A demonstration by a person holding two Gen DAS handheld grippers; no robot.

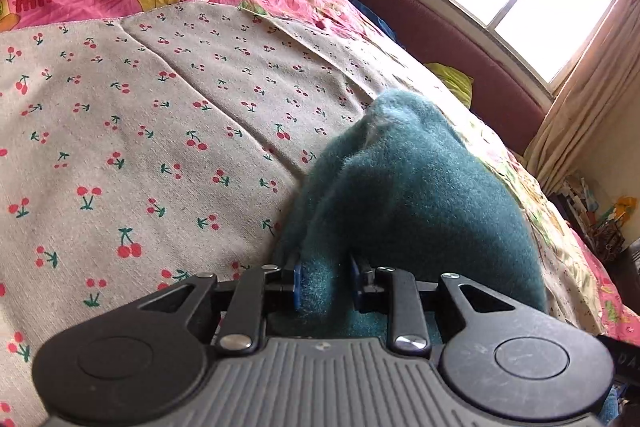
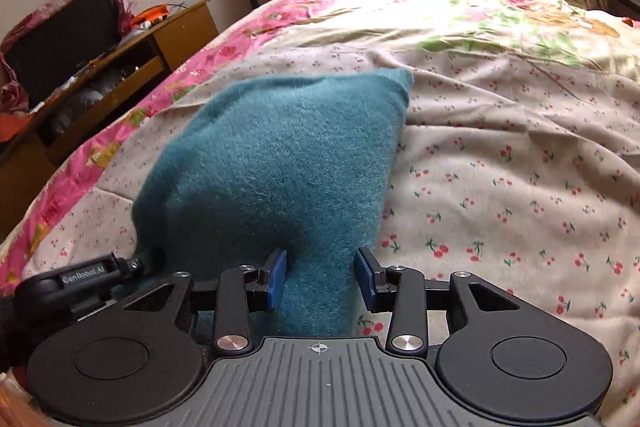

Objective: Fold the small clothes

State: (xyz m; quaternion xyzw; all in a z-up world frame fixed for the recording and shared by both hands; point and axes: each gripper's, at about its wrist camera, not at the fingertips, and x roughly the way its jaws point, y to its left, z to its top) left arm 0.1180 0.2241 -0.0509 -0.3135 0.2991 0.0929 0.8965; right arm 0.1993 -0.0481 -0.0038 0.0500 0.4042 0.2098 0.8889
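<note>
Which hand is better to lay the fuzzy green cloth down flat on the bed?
Probably the left. The left tool pinches the teal cloth tight between its blue pads. The right tool has cloth between its pads too, but a gap shows beside one pad, so its hold looks looser above the cherry-print sheet.

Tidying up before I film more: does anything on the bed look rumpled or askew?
The cherry-print sheet is creased into ridges rather than flat. The teal cloth is lifted off it in a bunch, pinched by the left claw, not yet lying folded.
</note>
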